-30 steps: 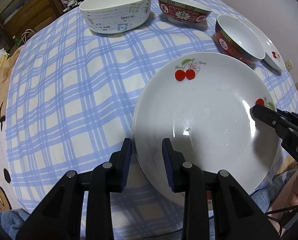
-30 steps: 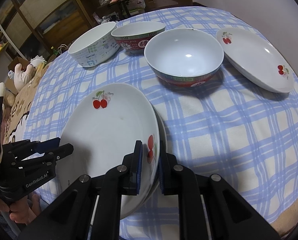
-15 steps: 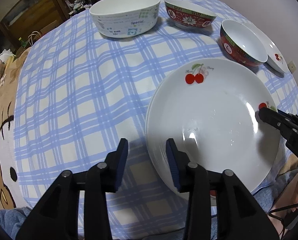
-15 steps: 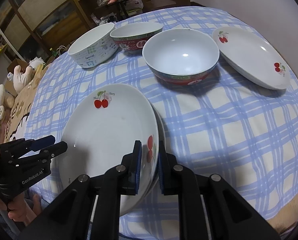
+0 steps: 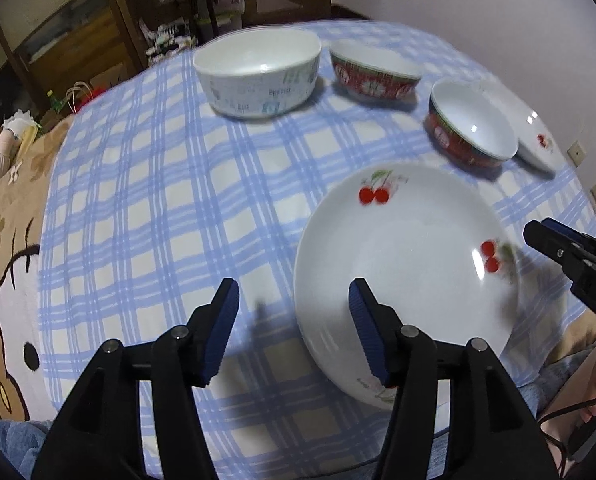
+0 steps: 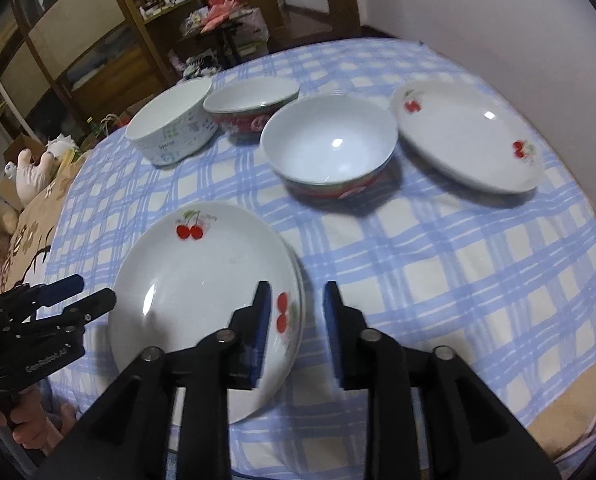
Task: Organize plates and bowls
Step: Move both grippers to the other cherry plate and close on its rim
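My left hand-held gripper (image 5: 293,334) has just been opening. Its blue pads stand wide apart on each side of the near left rim of the round white cherry plate (image 5: 406,280), and they do not press on it. My right hand-held gripper (image 6: 295,336) has just been opening too. Its pads sit on each side of the plate's right rim with a gap, so it holds nothing.

The plate lies near the front edge of the surface (image 6: 458,280), which has a blue and white checked cloth on it. It seems to sit on top of another plate, since I can see a second rim under it on the right.

Further back stands a red bowl with a white inside (image 6: 330,148). Just beside it, near the right edge, lies a second white cherry plate (image 6: 466,136). Toward the back edge sit another red patterned bowl (image 6: 253,106) and a big white bowl with small writing (image 6: 169,124), close together.

Nothing lies between the front plate and these. A brown cartoon blanket (image 5: 1,264) hangs past the left edge.
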The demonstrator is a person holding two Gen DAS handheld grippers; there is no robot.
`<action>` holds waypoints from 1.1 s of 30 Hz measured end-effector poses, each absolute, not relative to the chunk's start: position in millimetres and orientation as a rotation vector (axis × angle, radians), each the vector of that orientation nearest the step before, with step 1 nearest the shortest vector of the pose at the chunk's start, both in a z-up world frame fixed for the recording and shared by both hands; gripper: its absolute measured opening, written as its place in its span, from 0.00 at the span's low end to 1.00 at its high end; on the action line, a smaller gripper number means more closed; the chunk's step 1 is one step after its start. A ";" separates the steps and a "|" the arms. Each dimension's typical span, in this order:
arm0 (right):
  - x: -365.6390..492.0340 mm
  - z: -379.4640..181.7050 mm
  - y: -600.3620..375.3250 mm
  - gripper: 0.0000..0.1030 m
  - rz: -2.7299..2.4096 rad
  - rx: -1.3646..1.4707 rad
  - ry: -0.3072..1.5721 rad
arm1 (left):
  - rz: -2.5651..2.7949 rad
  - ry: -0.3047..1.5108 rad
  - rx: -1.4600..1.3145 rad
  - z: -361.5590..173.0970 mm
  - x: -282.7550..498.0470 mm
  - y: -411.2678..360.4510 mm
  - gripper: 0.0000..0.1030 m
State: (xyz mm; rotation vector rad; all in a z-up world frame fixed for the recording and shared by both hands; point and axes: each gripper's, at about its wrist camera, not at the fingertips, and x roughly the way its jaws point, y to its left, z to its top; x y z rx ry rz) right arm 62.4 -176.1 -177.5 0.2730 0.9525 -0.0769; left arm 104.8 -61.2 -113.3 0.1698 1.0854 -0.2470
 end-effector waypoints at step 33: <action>76.1 -84.6 -297.2 0.89 -0.322 0.266 0.658 | -0.450 0.740 0.175 12.6 158.3 -165.0 0.94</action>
